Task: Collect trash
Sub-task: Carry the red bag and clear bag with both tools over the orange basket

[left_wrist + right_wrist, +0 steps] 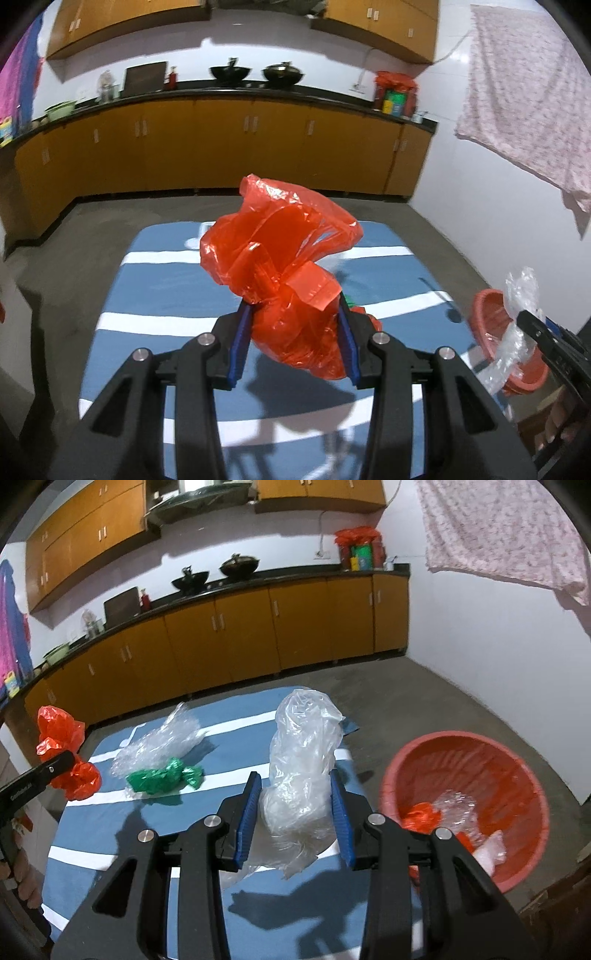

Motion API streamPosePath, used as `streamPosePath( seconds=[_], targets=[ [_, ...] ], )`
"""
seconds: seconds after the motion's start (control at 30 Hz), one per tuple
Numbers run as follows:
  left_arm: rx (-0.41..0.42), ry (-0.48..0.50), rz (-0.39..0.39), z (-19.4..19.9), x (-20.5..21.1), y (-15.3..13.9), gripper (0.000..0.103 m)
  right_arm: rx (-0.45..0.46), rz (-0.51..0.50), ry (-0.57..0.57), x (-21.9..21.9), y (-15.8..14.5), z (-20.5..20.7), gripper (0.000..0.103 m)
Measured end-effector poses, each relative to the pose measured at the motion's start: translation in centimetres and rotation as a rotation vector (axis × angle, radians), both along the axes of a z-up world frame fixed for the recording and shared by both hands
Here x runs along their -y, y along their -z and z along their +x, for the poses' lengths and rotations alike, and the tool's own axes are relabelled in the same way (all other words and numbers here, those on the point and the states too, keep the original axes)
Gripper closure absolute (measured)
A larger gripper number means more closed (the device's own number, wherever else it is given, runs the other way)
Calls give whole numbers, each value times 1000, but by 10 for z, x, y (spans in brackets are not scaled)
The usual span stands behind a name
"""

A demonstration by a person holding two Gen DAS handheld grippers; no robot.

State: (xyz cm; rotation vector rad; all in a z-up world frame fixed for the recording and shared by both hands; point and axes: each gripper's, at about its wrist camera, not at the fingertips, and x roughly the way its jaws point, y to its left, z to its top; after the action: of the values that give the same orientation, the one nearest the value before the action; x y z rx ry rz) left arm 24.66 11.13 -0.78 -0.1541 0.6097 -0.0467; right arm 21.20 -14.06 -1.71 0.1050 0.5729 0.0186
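We see the crumpled red plastic bag (284,280) pinched between the blue pads of our left hand-held gripper (295,334), raised above the blue-and-white striped tabletop (155,295), with most of the bag bulging up past the fingertips and a lobe hanging below them. Our right hand-held gripper (295,805) clamps a crumpled clear plastic bag (303,760) in the same way, over the tabletop's edge nearest the red basin (465,805); the bag stands tall above the pads and trails down beneath them. The basin sits on the concrete floor (424,701) just beside the tabletop, and inside it lie a scrap of red plastic (421,816) and pieces of clear plastic (458,805). On the tabletop, well away from the basin, a green plastic wad (162,775) rests touching a second clear plastic bag (159,742) that lies just behind it. Beyond the tabletop, on the far side from us, orange-brown cabinets (221,646) run under a dark counter carrying two black woks (214,574). Above the basin, a pale patterned cloth (506,531) hangs against the white wall.
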Motion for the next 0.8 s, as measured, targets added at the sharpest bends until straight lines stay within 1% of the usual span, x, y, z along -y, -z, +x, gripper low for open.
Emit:
streamPosePath(
  seconds=[0.27,0.6,0.8],
  targets=[
    [21,110,6,-5,57,-11,62,37,-41,75,40,-9,-18,65],
    [11,249,5,-3,130,-6,62,53,-62,181,95,-10,-32,65],
    [5,337,-4,0,175,-3,62,61,-80,241,119,-10,-35,65]
  ],
)
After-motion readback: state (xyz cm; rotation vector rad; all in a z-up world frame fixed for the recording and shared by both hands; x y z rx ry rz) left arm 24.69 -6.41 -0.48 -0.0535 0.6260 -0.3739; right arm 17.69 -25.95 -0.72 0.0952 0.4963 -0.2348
